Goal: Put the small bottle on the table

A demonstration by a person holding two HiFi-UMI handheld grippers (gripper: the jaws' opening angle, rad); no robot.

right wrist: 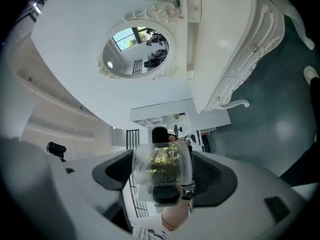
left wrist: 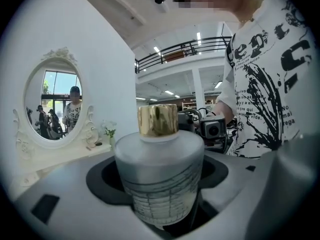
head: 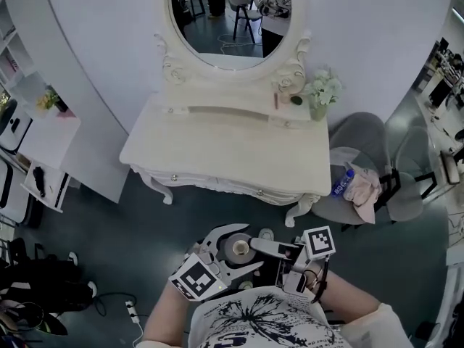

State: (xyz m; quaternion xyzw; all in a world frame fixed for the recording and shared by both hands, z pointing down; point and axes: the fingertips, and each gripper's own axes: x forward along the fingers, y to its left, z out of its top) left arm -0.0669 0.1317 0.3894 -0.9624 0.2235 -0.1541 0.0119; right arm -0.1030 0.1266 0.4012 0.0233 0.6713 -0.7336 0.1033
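Closest in, against the person's printed white shirt [head: 254, 325], the two grippers meet nose to nose over the dark floor [head: 145, 230]. The left gripper [head: 248, 249] comes in from the left with its curved white jaws wrapped round the small bottle [head: 238, 248], which shows from above as a round body with its cap at the centre. In the left gripper view the bottle stands upright between those jaws, frosted glass below and a gold cap [left wrist: 158, 119] on top, and both dark pads are clamped against its sides. The right gripper [head: 259, 249] reaches in from the opposite side, rolled onto its side, one grey finger lying along the top edge of the bottle. Its own view shows clear glass with gold glinting through it filling the gap, and the jaws are closed onto it from both sides. So the bottle is held in the air by both claws, close to the person's chest and well short of the furniture.

Further out stands the white dressing table [head: 217, 147], its top bare in the middle. A vase of pale flowers [head: 321, 93] sits at its back right corner, beside the oval mirror [head: 230, 20]. To the right of the table is a grey chair [head: 366, 140] with a pink cloth [head: 362, 191] on its seat
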